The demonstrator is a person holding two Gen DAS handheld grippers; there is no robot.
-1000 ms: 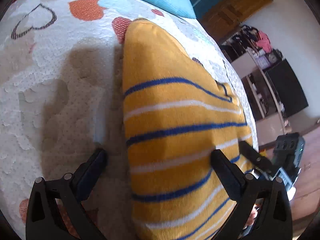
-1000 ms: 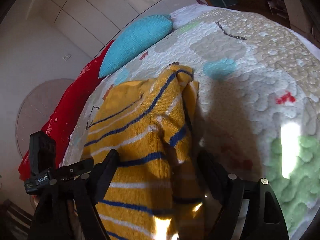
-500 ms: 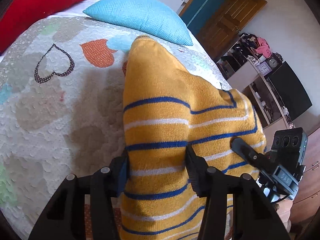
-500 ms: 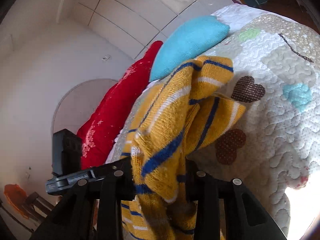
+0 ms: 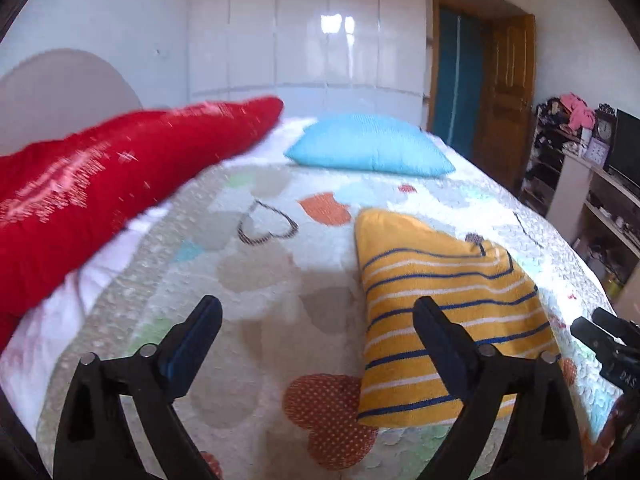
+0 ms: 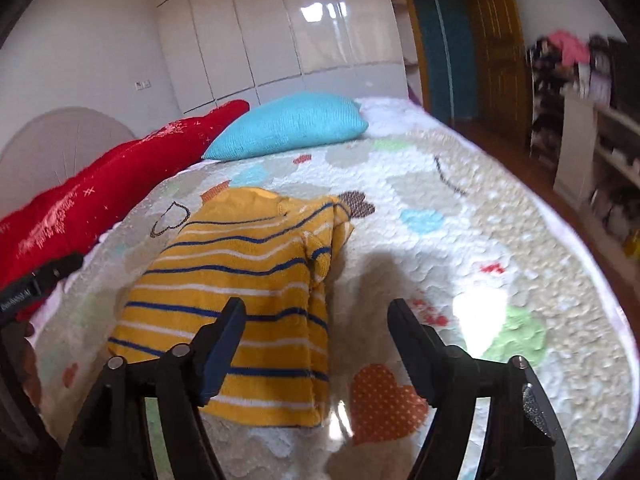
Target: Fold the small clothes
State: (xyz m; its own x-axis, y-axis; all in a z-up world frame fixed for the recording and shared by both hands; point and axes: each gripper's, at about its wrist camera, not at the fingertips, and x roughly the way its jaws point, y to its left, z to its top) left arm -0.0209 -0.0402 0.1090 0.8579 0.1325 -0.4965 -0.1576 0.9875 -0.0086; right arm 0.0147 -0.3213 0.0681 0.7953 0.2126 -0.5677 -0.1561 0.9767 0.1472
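Observation:
A small yellow sweater (image 5: 444, 308) with blue and white stripes lies folded on the heart-patterned quilt (image 5: 260, 280). My left gripper (image 5: 318, 316) hovers above its left edge, jaws opening wide, with only quilt between them. In the right wrist view the same sweater (image 6: 240, 280) lies left of centre. My right gripper (image 6: 316, 320) hangs over its right edge, jaws opening, and the pads touch no cloth. The other gripper's tip (image 5: 608, 344) shows at the right edge of the left wrist view.
A red pillow (image 5: 100, 184) and a blue pillow (image 5: 368, 148) lie at the head of the bed. White wardrobe doors (image 5: 320, 32) stand behind. A wooden door (image 5: 508, 92) and cluttered shelves (image 5: 580, 168) line the right side past the bed's edge.
Both grippers shut on the sweater, lifted it, then let go and opened. They have risen and drawn back, and the sweater now lies folded flat on the quilt.

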